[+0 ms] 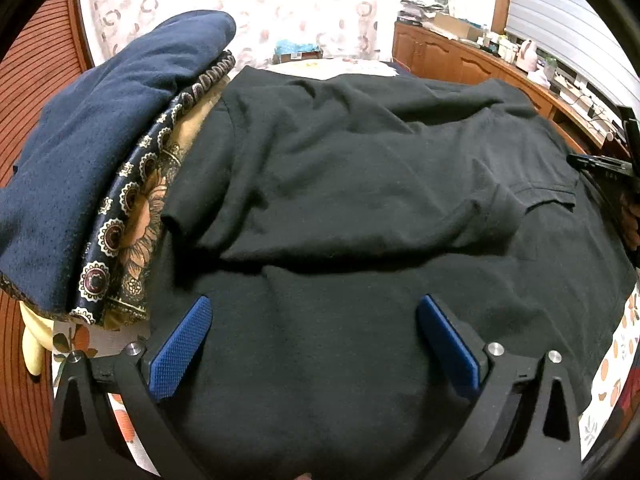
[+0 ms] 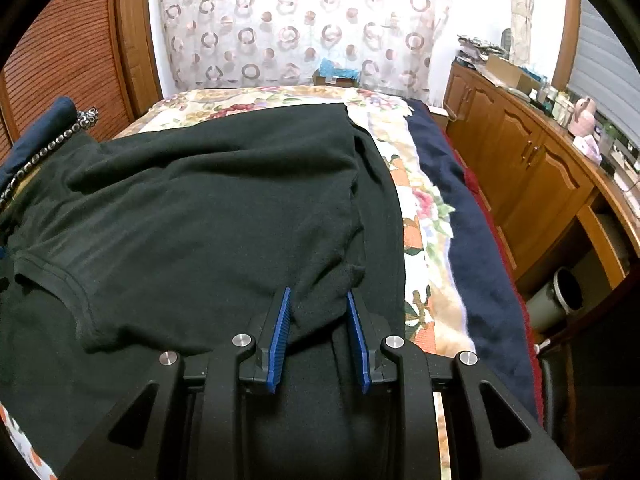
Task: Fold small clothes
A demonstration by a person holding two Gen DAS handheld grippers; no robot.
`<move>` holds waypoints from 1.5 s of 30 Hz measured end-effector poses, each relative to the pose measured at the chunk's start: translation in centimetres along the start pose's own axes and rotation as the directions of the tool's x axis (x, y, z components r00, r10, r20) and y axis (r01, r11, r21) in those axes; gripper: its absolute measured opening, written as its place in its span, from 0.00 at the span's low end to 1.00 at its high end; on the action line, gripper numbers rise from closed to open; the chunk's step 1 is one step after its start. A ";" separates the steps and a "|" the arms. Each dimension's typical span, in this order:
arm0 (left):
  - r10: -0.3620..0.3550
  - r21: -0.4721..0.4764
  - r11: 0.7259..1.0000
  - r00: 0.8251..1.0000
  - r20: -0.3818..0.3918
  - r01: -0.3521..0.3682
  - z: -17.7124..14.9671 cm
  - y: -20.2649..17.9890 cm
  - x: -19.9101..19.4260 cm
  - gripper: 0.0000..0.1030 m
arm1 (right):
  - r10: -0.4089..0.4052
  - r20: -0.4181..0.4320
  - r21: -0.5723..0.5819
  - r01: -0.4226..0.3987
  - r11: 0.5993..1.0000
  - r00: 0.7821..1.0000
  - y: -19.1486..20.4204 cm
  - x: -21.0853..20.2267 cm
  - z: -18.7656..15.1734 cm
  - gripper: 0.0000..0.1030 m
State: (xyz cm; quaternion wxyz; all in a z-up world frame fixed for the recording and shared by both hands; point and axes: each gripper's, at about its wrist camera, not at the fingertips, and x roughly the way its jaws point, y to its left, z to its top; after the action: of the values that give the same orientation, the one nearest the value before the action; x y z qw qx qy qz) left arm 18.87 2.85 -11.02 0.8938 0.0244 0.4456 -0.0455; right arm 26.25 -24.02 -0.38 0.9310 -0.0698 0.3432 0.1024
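Note:
A black T-shirt (image 1: 360, 180) lies spread over the bed, its sides folded in toward the middle. One hemmed sleeve (image 1: 536, 200) lies across the body. My left gripper (image 1: 315, 300) stands wide open just above the shirt's near part, with only flat cloth under its blue pads (image 1: 180, 348). In the right wrist view the same shirt (image 2: 200, 200) fills the left half. My right gripper (image 2: 318, 291) is shut on a raised fold of the shirt's right edge, which bunches between its blue pads (image 2: 280, 336).
A navy blanket (image 1: 100, 140) and a dark patterned cloth (image 1: 132, 200) are piled at the shirt's left. The floral bedspread (image 2: 416, 200) and another navy blanket (image 2: 472, 220) run along the bed's right side. Beyond them stand a wooden cabinet (image 2: 540, 168) and a bin (image 2: 560, 300).

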 end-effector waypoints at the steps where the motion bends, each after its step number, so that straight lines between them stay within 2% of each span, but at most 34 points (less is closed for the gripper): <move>1: 0.001 0.001 1.000 1.000 -0.001 -0.001 0.0 0.1 0.0 1.00 | -0.002 0.000 -0.004 0.002 1.000 1.000 -0.1 0.0 0.0 0.28; 6: -0.019 0.022 1.000 1.000 -0.015 0.019 -0.1 0.1 -0.2 1.00 | 0.012 0.000 0.001 -0.012 1.000 1.000 -0.7 -0.1 0.1 0.28; 7: -0.027 0.027 0.999 1.000 -0.011 0.027 -0.2 0.2 -0.4 0.97 | 0.009 0.000 -0.002 -0.009 1.000 1.000 -0.7 -0.1 0.1 0.28; 11: -0.073 -0.027 0.997 0.996 0.059 0.075 -0.7 1.5 -2.9 0.93 | -0.001 0.001 -0.014 0.001 1.000 1.000 -0.7 0.0 0.1 0.28; 14: -0.094 -0.071 0.992 0.989 0.112 0.102 -0.5 2.6 -4.7 0.84 | 0.004 0.001 -0.011 -0.004 1.000 1.000 -0.8 0.1 0.1 0.28; 17: -0.055 -0.067 0.995 0.985 0.166 0.067 0.0 3.1 -6.0 0.68 | 0.006 0.001 -0.011 -0.006 1.000 1.000 -0.8 0.1 0.2 0.28; 19: -0.050 -0.069 0.996 0.983 0.174 0.063 0.5 3.5 -6.2 0.50 | 0.007 0.001 -0.010 -0.007 1.000 1.000 -0.8 0.1 0.1 0.28; 21: -0.040 -0.066 0.996 0.985 0.166 0.052 1.1 3.7 -5.8 0.44 | 0.008 0.001 -0.009 -0.008 1.000 1.000 -0.8 0.1 0.2 0.28; 24: 0.033 -0.056 0.998 0.989 0.147 -0.025 1.7 3.8 -4.7 0.42 | 0.009 0.001 -0.010 -0.009 1.000 1.000 -0.8 0.1 0.2 0.28; 33: 0.136 -0.022 0.991 0.984 0.111 -0.134 2.7 4.2 -2.1 0.42 | 0.012 0.001 -0.009 -0.012 1.000 1.000 -0.9 0.2 0.1 0.28; 35: 0.155 -0.001 0.988 0.982 0.108 -0.156 2.8 3.8 -1.8 0.30 | 0.012 0.001 -0.008 -0.012 1.000 1.000 -0.9 0.2 0.1 0.28; 36: 0.173 0.010 0.984 0.980 0.101 -0.175 2.9 3.7 -1.5 0.14 | 0.013 0.002 -0.008 -0.012 1.000 1.000 -0.8 0.2 0.1 0.28; 37: 0.189 0.022 0.981 0.977 0.102 -0.192 3.0 3.6 -1.4 0.05 | 0.012 0.002 -0.009 -0.012 1.000 1.000 -0.9 0.2 0.1 0.28; 39: 0.179 0.033 0.983 0.977 0.114 -0.183 3.0 3.5 -1.7 0.04 | 0.011 0.002 -0.011 -0.011 1.000 1.000 -0.9 0.2 0.1 0.28; 42: 0.161 0.023 0.986 0.973 0.163 -0.167 2.9 3.2 -3.5 0.03 | 0.007 0.008 -0.023 -0.007 1.000 1.000 -0.8 0.1 0.2 0.12; 44: 0.124 0.016 0.991 0.972 0.201 -0.130 3.0 3.0 -5.3 0.03 | 0.007 0.018 -0.041 -0.006 0.999 1.000 -0.5 -0.3 0.4 0.09; 45: 0.110 0.015 0.993 0.971 0.211 -0.116 3.1 3.0 -5.9 0.03 | 0.036 0.035 -0.036 -0.034 0.999 0.999 -0.5 -0.9 0.6 0.09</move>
State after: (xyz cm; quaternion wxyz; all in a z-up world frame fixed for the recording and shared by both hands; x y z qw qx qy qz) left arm 18.13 5.94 -4.44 0.9364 0.0571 0.3462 -0.0030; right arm 26.09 -24.53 0.65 0.9337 -0.0785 0.3259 0.1259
